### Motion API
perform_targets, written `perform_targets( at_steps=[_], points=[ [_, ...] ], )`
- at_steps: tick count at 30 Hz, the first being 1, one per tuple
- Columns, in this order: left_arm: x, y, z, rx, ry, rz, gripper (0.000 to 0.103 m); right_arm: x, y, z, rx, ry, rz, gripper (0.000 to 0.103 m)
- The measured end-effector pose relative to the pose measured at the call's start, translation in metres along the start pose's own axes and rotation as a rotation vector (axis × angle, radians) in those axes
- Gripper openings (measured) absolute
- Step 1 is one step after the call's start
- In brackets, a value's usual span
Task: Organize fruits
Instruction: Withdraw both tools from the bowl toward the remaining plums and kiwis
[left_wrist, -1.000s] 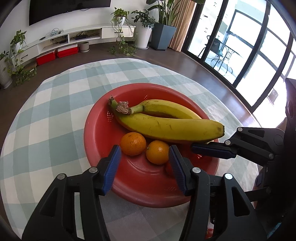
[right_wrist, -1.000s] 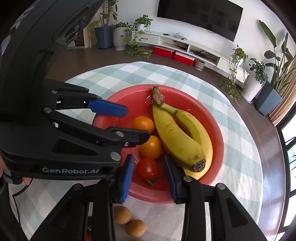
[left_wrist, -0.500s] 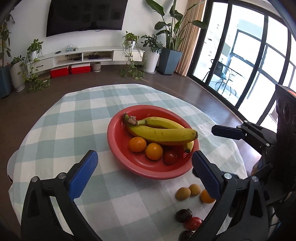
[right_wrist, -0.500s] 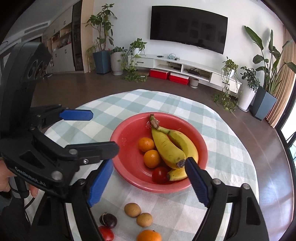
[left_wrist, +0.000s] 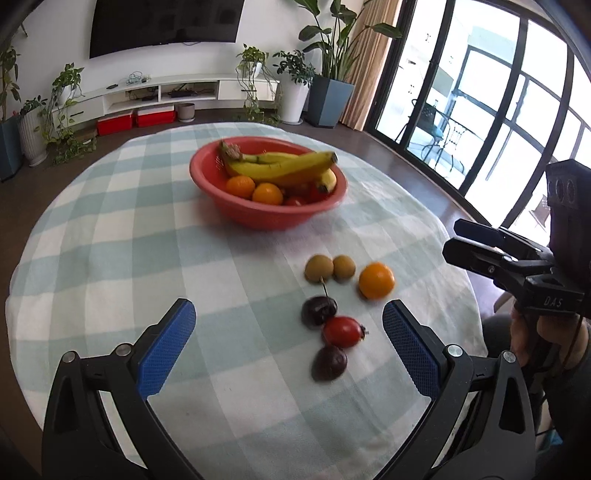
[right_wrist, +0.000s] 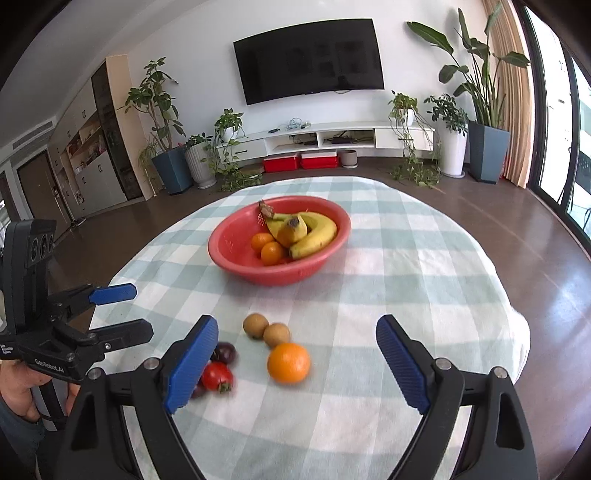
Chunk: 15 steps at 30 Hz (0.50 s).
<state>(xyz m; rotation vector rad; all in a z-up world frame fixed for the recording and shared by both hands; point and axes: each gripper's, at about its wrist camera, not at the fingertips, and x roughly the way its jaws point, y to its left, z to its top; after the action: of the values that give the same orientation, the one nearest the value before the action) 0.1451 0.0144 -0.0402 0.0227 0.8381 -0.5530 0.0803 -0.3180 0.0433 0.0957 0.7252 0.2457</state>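
- The tabletop (right_wrist: 424, 266), under a checked cloth, is seen from the near edge, with the red bowl (right_wrist: 236, 258) set towards its far side — bananas (right_wrist: 314, 232) and two oranges already lie inside it.
- Well short of the bowl, a loose cluster of fruit is left on the cloth: a loose orange (right_wrist: 289, 362), two brown fruits (right_wrist: 266, 329) touching each other, a red fruit (left_wrist: 341, 331) and two dark ones beside it.
- The left hand-held gripper (left_wrist: 288, 347) is held wide open with nothing gripped; the red and dark fruits are framed just ahead of its gap, nearer its right finger.
- The right hand-held gripper (right_wrist: 295, 365) is empty too, its jaws opening; the loose orange is lined up almost dead centre ahead.
- So the orange is judged nearer the right hand-held gripper, the red and dark fruits nearer the left — no long axis to match on these round fruits.
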Motion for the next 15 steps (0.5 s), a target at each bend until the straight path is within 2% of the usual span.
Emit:
perform_targets(
  at_steps=[4, 7, 11, 15],
  points=[
    [0.008, -0.018, -0.030, 0.029, 0.067, 0.031, 0.103, 0.001, -0.001, -0.023, 0.042, 0.059, 0.009, 0.090],
    [0.010, -0.022, -0.043, 0.022, 0.076, 0.061, 0.103, -0.002, 0.007, -0.033, 0.026, 0.062, 0.015, 0.090],
    [0.011, -0.024, -0.048, 0.018, 0.080, 0.114, 0.103, -0.002, 0.011, -0.040, 0.023, 0.069, 0.020, 0.090],
    [0.013, -0.021, -0.045, 0.026, 0.079, 0.110, 0.103, -0.002, 0.010, -0.044, 0.035, 0.082, 0.015, 0.089]
  ],
)
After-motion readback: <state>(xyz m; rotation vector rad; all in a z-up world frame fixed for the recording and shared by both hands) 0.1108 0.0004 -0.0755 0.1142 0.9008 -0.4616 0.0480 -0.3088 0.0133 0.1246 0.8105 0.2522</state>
